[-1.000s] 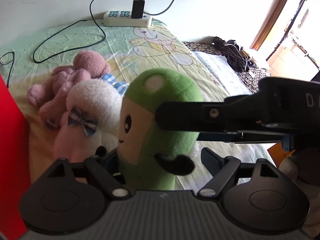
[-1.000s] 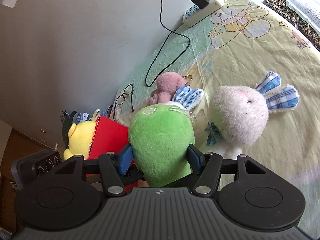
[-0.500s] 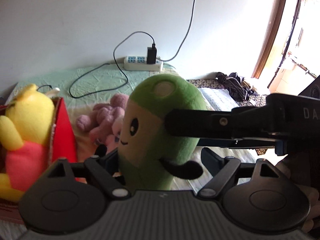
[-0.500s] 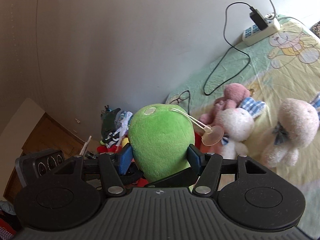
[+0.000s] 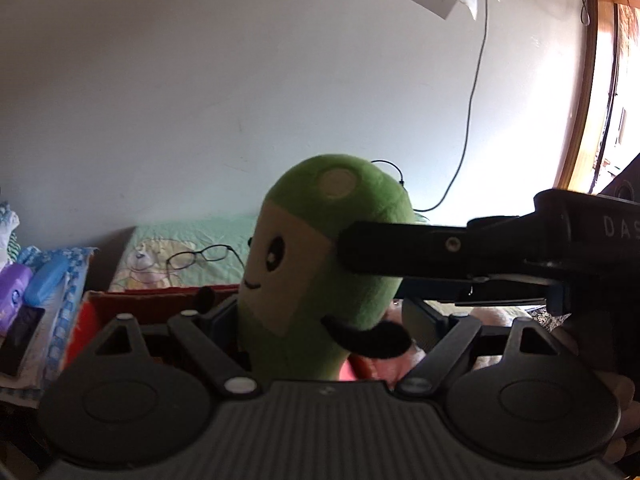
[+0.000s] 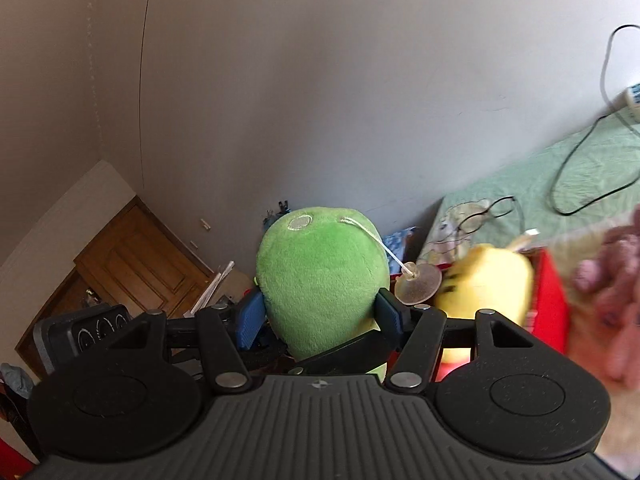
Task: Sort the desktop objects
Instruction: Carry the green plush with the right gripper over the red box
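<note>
Green plush toy (image 5: pixel 320 264) held aloft above the red box (image 6: pixel 550 304), both the left gripper (image 5: pixel 320 320) and the right gripper (image 6: pixel 320 316) with jaws clamped on its body. Partly done, judging by the yellow plush (image 6: pixel 486 280) already sitting in the box. Left to do: lowering and releasing the green toy, then the pink plush (image 6: pixel 608 280) lying blurred beside the box on the bed (image 6: pixel 540 188); glasses (image 5: pixel 200 256) also unsorted there.
</note>
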`<state>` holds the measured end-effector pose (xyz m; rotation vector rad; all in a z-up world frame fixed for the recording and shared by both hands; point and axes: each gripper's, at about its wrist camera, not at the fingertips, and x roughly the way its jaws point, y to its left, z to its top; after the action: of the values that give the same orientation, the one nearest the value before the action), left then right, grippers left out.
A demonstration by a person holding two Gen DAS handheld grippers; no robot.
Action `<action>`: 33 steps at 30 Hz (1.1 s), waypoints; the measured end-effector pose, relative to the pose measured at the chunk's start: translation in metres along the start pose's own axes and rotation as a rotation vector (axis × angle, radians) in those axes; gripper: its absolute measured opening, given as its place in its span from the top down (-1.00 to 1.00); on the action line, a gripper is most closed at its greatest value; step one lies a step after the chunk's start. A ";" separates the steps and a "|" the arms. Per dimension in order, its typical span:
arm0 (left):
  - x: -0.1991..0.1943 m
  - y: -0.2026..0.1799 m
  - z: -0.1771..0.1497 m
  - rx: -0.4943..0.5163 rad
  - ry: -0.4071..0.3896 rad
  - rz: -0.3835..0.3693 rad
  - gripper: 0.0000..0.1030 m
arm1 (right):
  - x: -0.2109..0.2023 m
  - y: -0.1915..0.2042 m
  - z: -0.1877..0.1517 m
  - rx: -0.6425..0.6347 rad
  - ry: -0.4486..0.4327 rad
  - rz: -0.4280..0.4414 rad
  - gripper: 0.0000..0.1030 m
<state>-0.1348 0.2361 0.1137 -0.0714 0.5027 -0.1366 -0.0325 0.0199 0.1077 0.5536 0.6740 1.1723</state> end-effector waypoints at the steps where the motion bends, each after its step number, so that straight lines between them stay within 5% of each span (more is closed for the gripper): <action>1: 0.001 0.014 0.001 -0.006 0.002 0.007 -0.64 | 0.012 0.003 -0.002 0.004 0.007 0.000 -0.21; 11: 0.036 0.112 -0.029 -0.055 0.162 0.069 -0.64 | 0.121 -0.020 -0.020 0.201 0.141 -0.112 -0.21; 18: 0.061 0.145 -0.045 -0.148 0.315 0.077 -0.63 | 0.160 -0.040 -0.033 0.373 0.212 -0.200 -0.21; 27: 0.068 0.154 -0.049 -0.103 0.335 0.117 -0.46 | 0.168 -0.048 -0.038 0.459 0.248 -0.317 -0.23; 33: 0.070 0.157 -0.052 -0.038 0.330 0.136 -0.25 | 0.179 -0.051 -0.040 0.425 0.302 -0.321 -0.30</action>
<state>-0.0818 0.3789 0.0189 -0.0519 0.8372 -0.0041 0.0141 0.1773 0.0105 0.5991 1.2409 0.8167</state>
